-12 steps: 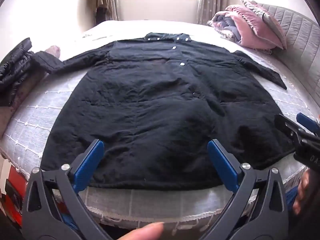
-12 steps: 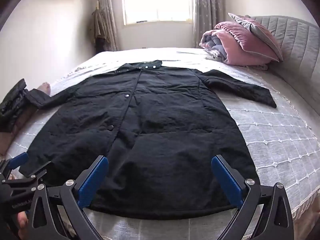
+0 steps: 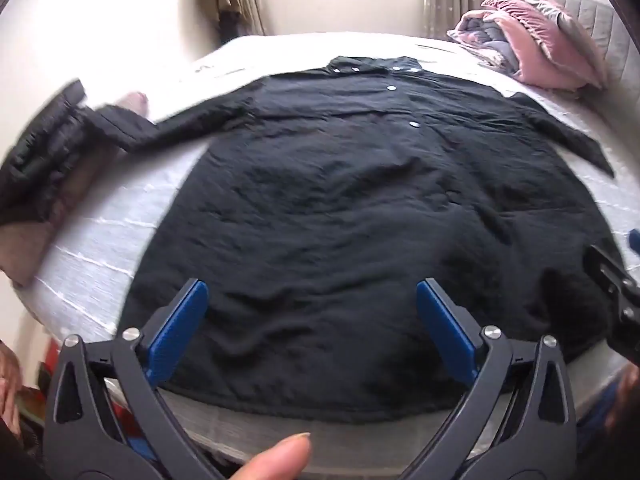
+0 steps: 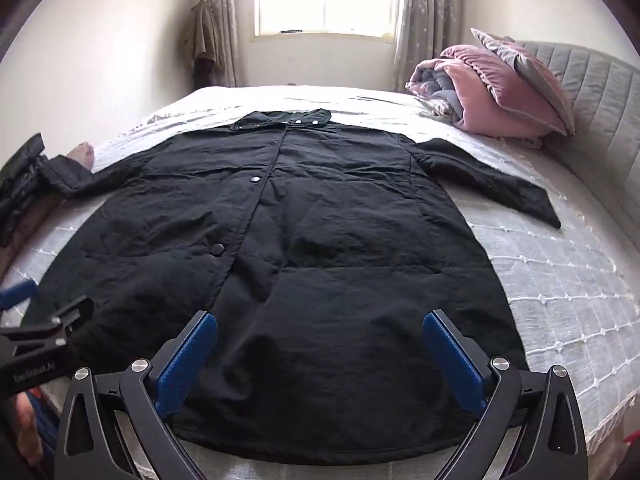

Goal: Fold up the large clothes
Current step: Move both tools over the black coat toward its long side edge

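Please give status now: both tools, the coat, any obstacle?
Left tool open, empty. Right tool open, empty. Black coat flat on bed, unfolded, sleeves spread. Left sleeve end touches dark bundle.

Black quilted coat [image 4: 304, 248] showing silver snaps, lying on pale grey bedspread [image 4: 560, 300] stitched in white grid, pink and grey bedding [image 4: 500, 92] sitting far right, blue pads lining black gripper fingers [image 4: 184, 364], grey ribbed headboard [image 4: 600, 92] standing right

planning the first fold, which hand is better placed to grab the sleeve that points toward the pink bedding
Right. The right gripper hovers open over the coat's hem on that sleeve's side; the left gripper sits further from it.
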